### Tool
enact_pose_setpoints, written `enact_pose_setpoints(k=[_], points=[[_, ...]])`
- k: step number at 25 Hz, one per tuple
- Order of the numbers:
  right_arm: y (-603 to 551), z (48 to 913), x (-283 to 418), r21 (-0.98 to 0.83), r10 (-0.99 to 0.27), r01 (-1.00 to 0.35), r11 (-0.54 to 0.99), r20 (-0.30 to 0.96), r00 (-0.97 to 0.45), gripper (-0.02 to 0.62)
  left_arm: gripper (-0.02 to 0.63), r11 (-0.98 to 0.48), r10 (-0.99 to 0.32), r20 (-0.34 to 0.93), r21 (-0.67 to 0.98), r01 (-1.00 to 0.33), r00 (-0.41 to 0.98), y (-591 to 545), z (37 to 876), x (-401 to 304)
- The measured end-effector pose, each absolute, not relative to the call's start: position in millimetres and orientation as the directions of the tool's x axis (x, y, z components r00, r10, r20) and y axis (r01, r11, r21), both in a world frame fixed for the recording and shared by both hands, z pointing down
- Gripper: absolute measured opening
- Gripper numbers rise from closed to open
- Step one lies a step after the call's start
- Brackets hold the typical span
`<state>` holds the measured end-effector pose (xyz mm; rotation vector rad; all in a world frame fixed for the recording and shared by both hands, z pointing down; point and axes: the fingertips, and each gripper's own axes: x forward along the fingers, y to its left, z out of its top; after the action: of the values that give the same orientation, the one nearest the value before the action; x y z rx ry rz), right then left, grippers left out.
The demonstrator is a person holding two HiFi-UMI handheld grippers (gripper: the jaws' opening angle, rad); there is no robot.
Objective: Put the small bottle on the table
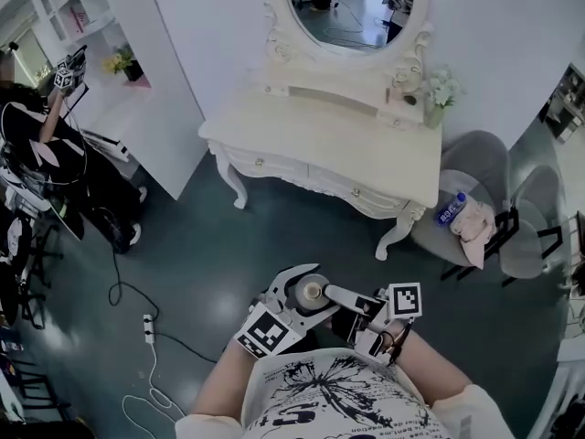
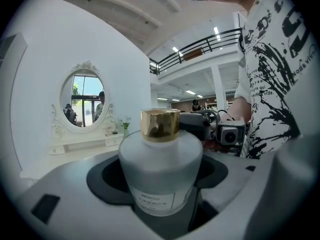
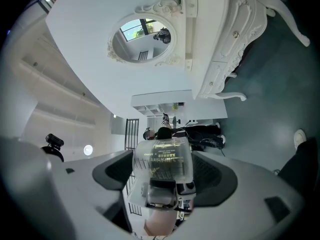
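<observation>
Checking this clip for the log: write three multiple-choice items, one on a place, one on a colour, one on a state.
1. The water bottle lies on: A the chair; B the floor; C a shelf.
2. The white bottle's cap is: A black; B gold; C red.
3. The left gripper is: A open, empty; B shut, empty; C shut on the white bottle.
A, it rests on the grey seat; B, the cap shines gold; C, both jaws press its sides.
</observation>
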<state>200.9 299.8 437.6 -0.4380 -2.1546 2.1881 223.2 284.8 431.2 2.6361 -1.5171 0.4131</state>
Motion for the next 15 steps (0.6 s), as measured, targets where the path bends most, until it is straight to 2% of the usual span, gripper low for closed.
enact_pose_setpoints(k=[15], points=[[237, 430, 49, -0.977, 0.082, 0.210, -0.019, -0.211, -0.974, 0.374, 0.351, -0.631, -0.758, 0.286, -0.092, -0.771, 0.586, 225, 426, 74]])
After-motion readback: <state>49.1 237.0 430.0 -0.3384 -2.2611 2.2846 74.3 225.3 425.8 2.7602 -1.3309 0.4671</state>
